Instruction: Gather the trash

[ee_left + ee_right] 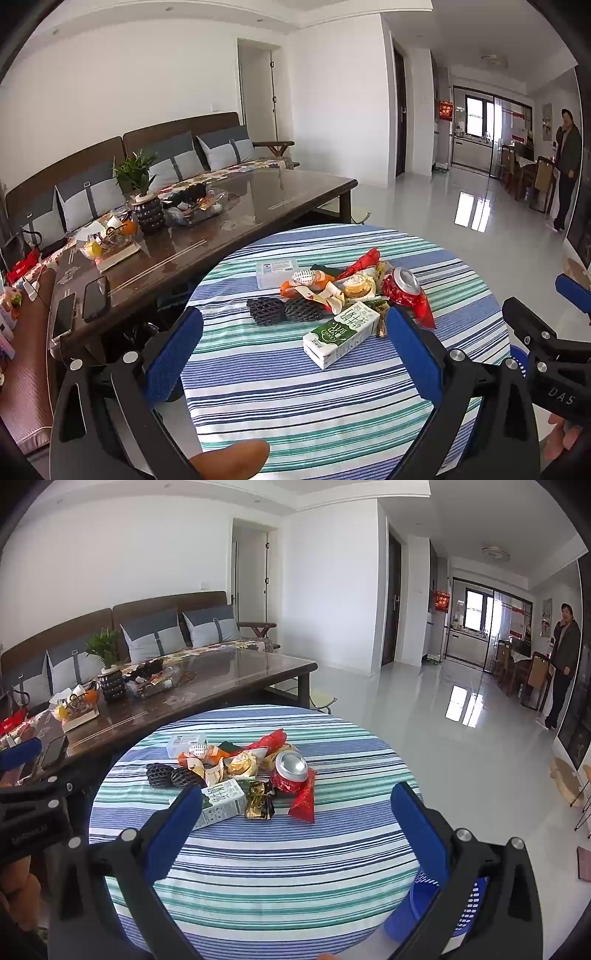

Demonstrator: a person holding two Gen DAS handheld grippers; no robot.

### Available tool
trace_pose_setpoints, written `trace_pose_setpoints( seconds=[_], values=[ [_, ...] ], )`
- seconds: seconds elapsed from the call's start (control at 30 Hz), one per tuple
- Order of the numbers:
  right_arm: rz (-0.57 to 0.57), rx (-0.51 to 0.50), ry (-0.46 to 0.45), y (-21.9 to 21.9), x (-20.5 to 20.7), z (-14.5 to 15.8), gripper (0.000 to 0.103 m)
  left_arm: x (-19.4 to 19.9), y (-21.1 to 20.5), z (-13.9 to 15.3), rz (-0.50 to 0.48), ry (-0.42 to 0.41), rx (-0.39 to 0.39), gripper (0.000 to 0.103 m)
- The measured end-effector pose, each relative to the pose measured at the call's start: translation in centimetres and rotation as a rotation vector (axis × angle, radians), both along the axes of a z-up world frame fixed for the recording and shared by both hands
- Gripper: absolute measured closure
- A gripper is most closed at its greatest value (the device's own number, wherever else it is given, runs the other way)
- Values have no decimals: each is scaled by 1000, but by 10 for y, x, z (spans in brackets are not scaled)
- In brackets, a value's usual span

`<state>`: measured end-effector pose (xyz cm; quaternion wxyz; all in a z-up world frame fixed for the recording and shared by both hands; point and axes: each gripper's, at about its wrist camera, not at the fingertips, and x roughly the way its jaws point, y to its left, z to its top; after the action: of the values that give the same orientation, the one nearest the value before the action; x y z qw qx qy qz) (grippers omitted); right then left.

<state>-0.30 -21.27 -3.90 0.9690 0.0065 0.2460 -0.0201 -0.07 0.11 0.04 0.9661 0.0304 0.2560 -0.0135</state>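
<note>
A pile of trash lies on the round striped table [332, 391]: a green-and-white milk carton [341, 334], a crushed red can [402, 288], two black foam nets [284, 311], a red wrapper [360, 263], a white box [277, 272] and crumpled wrappers. My left gripper [295, 321] is open and empty, above the table just short of the carton. My right gripper [299, 794] is open and empty, above the table near the carton [221, 803], a gold wrapper [260, 801] and the can [290, 771]. A blue basket [443, 912] stands below the table edge at the right.
A dark glass-topped coffee table [258, 210] with a plant, fruit bowls and phones stands behind the round table, with a sofa [147, 162] beyond. A person [567, 166] stands far right by the dining chairs. A shiny tiled floor [443, 206] lies to the right.
</note>
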Motion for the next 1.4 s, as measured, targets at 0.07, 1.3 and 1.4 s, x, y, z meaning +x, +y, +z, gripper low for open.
trace_pose_setpoints(
  seconds=[0.07,1.3,1.4],
  values=[
    [1,0,5,0,1,0,5,-1,0,0,-2,1,4,5],
    [0,11,14,-4,-8,-4,5,-5,-12,-3,-32,25,30,5],
    [1,9,11,-4,-8,-5,5,-5,-12,-4,-33,22,29,5]
  ],
)
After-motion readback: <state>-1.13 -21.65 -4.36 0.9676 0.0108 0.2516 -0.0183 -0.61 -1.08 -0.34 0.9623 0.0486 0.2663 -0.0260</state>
